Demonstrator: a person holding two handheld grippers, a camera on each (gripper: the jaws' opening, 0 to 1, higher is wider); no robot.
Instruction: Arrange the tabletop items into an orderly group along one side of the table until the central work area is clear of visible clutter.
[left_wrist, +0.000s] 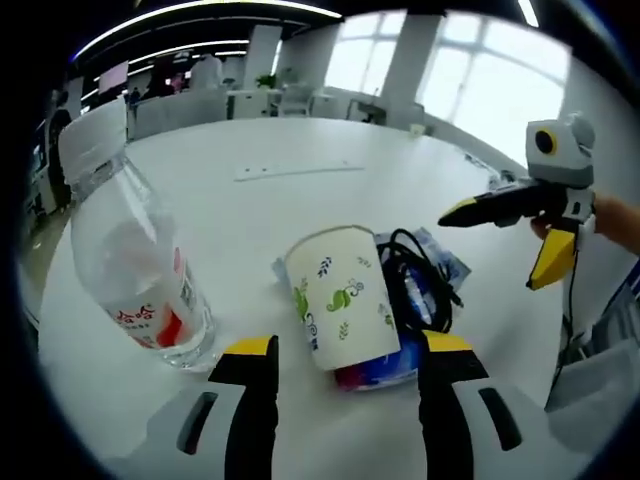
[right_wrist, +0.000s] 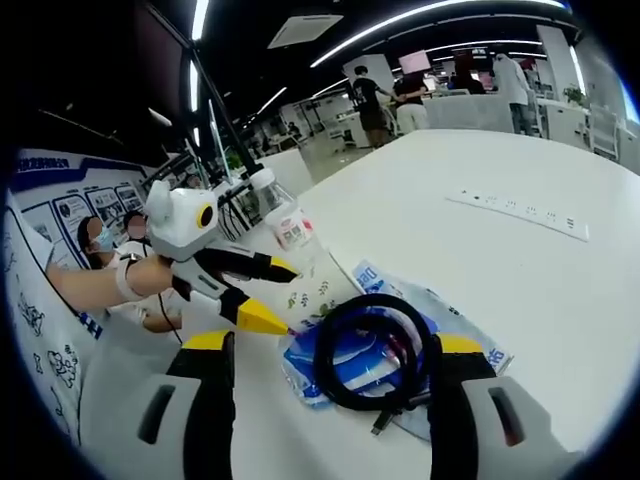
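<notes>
1. A paper cup (left_wrist: 343, 296), leaf-printed and tapered, is framed between the spread jaws of the left gripper (left_wrist: 347, 362); nothing is clamped yet.
2. A coiled black cable (right_wrist: 376, 358) is seen between the open jaws of the right gripper (right_wrist: 332, 362), lying on a glossy blue-and-white packet (right_wrist: 352, 362); nothing is held.
3. A clear plastic bottle (left_wrist: 135, 265), red-labelled, is standing just left of the cup.
4. On the smooth white table (left_wrist: 300, 160), the items are huddled near one edge, though loosely; tidier lining-up is judged still owed.
</notes>
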